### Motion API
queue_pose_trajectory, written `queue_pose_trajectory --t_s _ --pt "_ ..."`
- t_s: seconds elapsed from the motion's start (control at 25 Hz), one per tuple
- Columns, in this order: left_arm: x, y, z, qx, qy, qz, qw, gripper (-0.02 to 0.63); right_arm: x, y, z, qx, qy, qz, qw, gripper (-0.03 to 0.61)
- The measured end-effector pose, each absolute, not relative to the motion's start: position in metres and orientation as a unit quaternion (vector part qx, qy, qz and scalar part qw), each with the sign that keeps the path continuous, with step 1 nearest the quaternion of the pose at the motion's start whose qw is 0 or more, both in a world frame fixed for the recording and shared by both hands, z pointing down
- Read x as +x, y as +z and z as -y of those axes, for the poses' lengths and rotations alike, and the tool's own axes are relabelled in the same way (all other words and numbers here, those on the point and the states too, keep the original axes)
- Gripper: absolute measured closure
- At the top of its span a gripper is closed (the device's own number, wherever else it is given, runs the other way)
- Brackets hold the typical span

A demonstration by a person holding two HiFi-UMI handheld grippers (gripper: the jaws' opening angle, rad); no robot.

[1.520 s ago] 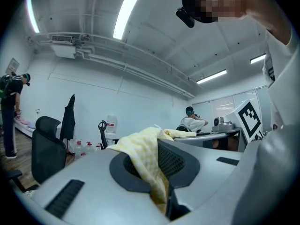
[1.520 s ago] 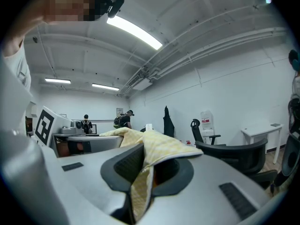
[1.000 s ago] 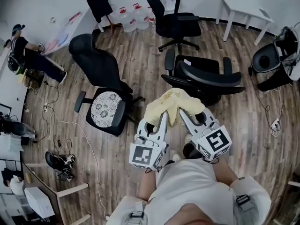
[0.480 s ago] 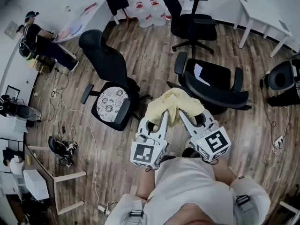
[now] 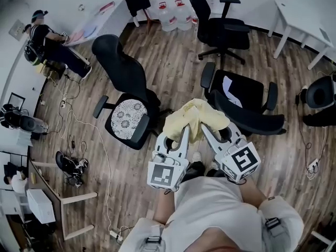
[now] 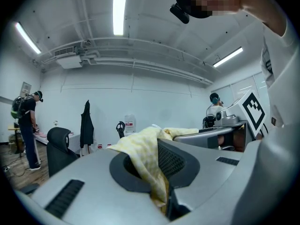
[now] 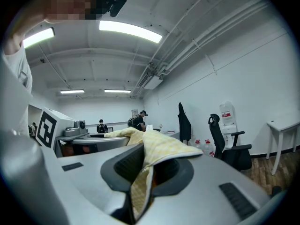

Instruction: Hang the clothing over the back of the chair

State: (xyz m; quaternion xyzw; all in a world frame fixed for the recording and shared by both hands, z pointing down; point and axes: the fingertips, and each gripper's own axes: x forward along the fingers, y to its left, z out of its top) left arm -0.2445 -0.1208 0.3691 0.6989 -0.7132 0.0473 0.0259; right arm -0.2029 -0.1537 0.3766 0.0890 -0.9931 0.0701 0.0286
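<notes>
Left gripper (image 5: 184, 129) and right gripper (image 5: 205, 127) each pinch the yellow checked garment (image 5: 195, 115), holding it in the air just short of the black office chair (image 5: 249, 96).
Both pairs of jaws are clamped on cloth, which bunches in a soft heap over and between the tips instead of hanging spread. The top edge of the backrest (image 5: 252, 121) curves just to the right of the bundle. To do this well, I judge the grippers should draw apart to stretch the fabric, lift it clear above that edge, and carry it across so roughly half falls on each side. They should release only once the cloth rests there, since letting go early risks a slide to the wooden floor (image 5: 173, 72).
</notes>
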Motion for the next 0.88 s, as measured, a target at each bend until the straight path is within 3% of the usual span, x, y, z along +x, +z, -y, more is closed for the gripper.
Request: queue_pose_trajectory --t_s 0.88 --pt "-0.304 0.366 0.173 0.755 0.017 0.654 0.043 0.569 -0.256 0.374 0.199 0.178 0.052 0.981 0.048 0.515"
